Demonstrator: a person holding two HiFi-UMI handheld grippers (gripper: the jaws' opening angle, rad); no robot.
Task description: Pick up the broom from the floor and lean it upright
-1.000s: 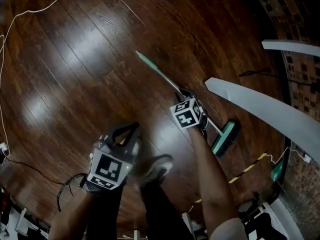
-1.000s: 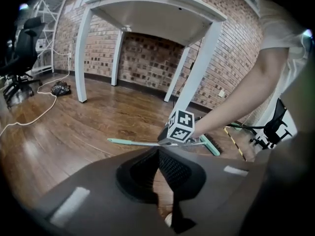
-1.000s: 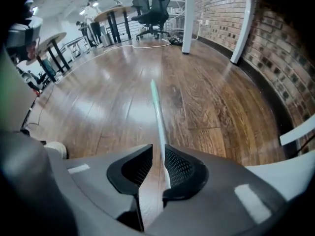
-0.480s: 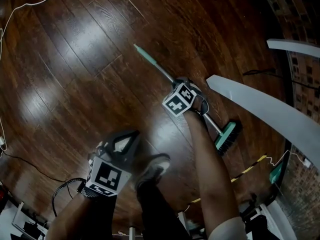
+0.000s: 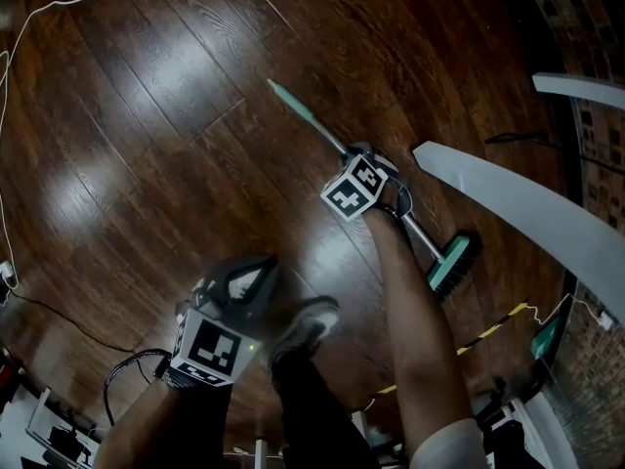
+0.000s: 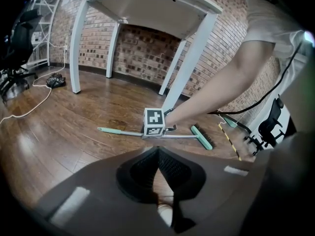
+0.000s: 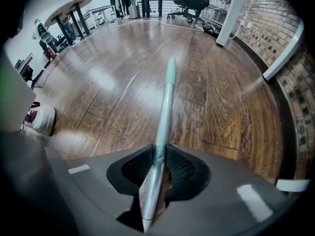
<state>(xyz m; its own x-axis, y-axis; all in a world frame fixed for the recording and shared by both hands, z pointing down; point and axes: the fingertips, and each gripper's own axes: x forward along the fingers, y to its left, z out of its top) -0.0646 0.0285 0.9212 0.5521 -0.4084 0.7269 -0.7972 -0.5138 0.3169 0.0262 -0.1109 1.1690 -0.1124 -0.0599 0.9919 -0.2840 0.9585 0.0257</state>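
The broom (image 5: 311, 117) lies flat on the dark wooden floor, with a silver handle, a mint green grip end and a green brush head (image 5: 451, 265). My right gripper (image 5: 369, 162) points straight down at the middle of the handle and is shut on it. The handle (image 7: 167, 97) runs up between its pads (image 7: 179, 168). From the left gripper view the broom (image 6: 118, 132) and the right gripper's marker cube (image 6: 154, 123) lie ahead on the floor. My left gripper (image 5: 242, 279) hovers nearer me, shut and holding nothing (image 6: 157, 151).
A white table (image 5: 508, 203) stands right of the broom, its leg (image 6: 189, 58) just behind the brush head. My shoe (image 5: 308, 328) is beside the left gripper. Cables (image 5: 29, 37) trail at the left, and a yellow-black cord (image 5: 488, 328) at the right.
My right gripper has sunk onto the broom handle and rolled, so its marker cube shows a different face. The left gripper has shifted a little. The broom has stayed on the floor.
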